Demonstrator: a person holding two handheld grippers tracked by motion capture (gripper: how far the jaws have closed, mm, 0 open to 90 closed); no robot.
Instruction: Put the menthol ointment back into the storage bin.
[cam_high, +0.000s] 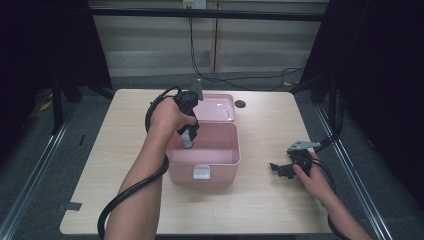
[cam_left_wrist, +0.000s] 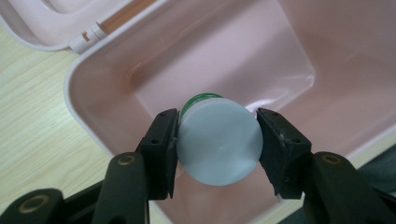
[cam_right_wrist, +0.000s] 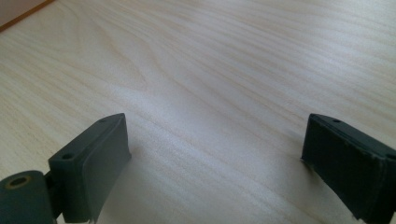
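Black tongs (cam_left_wrist: 218, 144), brass pivot screws, thick black cables; bare forearms.

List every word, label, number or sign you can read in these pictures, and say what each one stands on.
None can be read.
Bottle in the left tool: plain white cap, green band, no print showing.
Pink box: white latch plate on its front, blank at this size.
Wall plate at the top of the high view: too small to read.
Table under the right tool: bare wood grain.
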